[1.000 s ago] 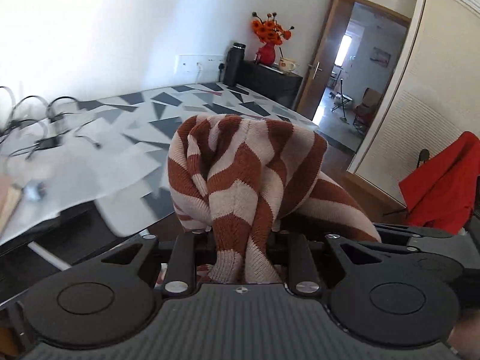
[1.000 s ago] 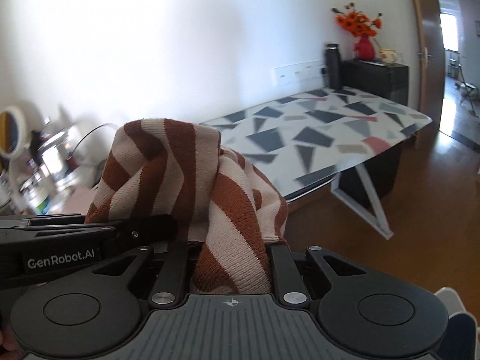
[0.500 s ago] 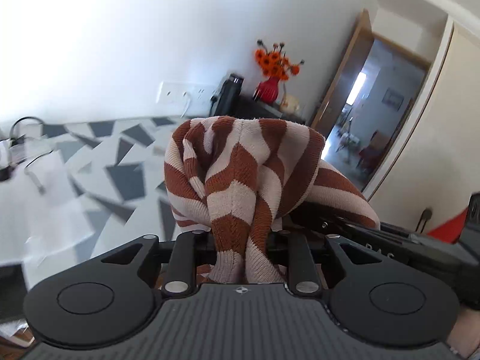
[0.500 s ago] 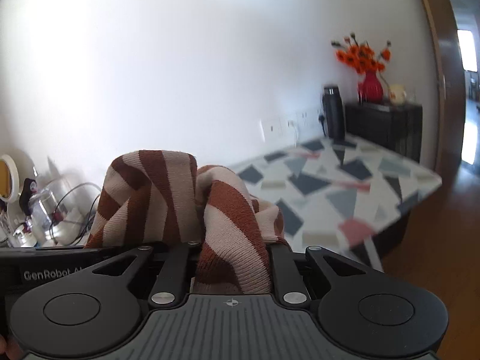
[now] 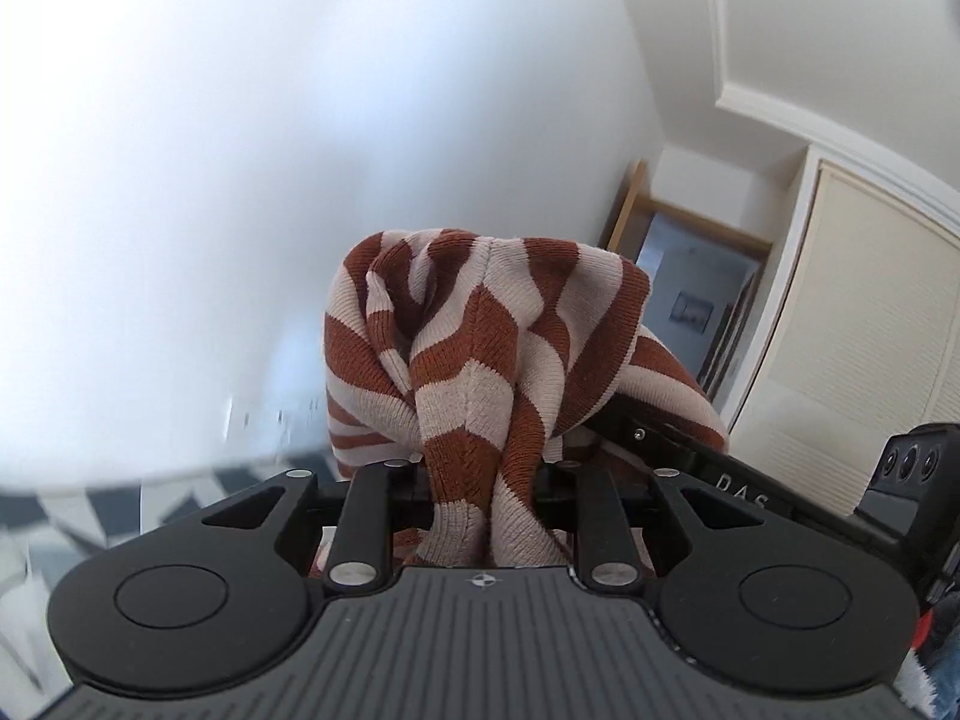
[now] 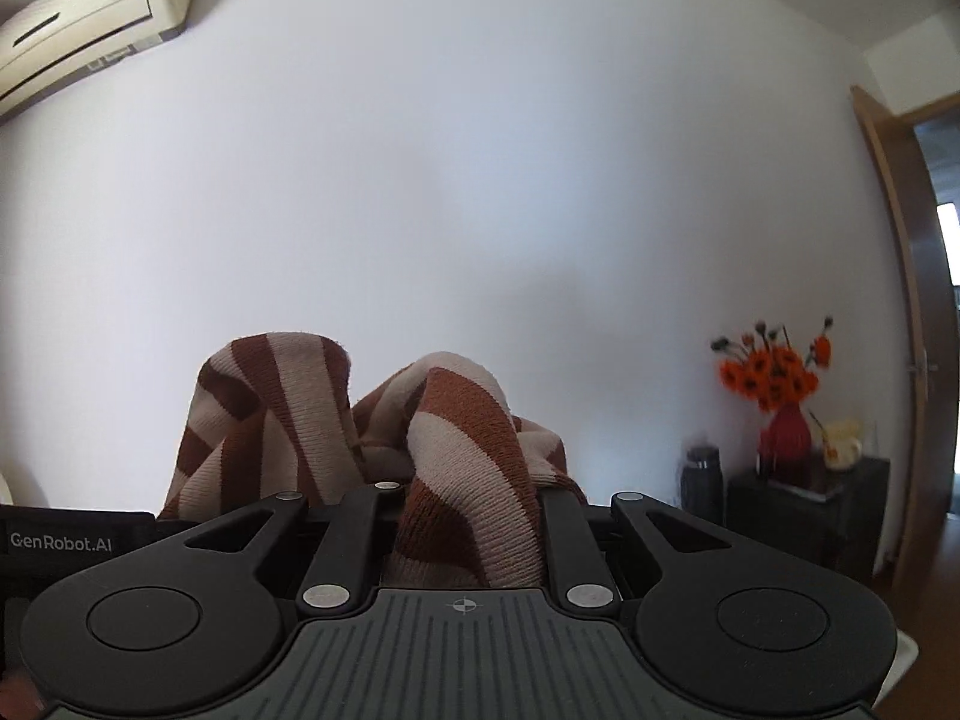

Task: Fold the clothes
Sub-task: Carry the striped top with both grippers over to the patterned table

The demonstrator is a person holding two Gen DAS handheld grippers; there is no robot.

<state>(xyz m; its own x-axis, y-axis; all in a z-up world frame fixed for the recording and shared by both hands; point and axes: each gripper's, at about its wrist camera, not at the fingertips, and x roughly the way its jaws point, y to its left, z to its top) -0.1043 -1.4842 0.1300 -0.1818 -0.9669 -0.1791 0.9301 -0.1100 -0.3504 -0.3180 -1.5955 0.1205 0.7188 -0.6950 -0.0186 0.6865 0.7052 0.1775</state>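
Observation:
A rust-and-cream striped knit sweater (image 5: 480, 348) is bunched up in front of the left wrist camera, and my left gripper (image 5: 480, 468) is shut on a fold of it. The same sweater (image 6: 456, 438) drapes over my right gripper (image 6: 465, 498), which is shut on another fold. Both fingertip pairs are hidden under the knit. The right gripper's black body (image 5: 720, 480) shows at the right of the left wrist view, close beside the left one. The left gripper's body (image 6: 66, 534) shows at the left edge of the right wrist view.
A table with a grey triangle pattern (image 5: 90, 516) lies low at the left. A dark cabinet (image 6: 804, 516) with a red vase of orange flowers (image 6: 780, 396) and a black flask (image 6: 702, 474) stands by the white wall. A doorway (image 5: 696, 306) and wardrobe (image 5: 870, 312) are on the right.
Both grippers have risen and tilted upward with the sweater held. The table has dropped out of the right wrist view and almost out of the left; the wall fills most of both.

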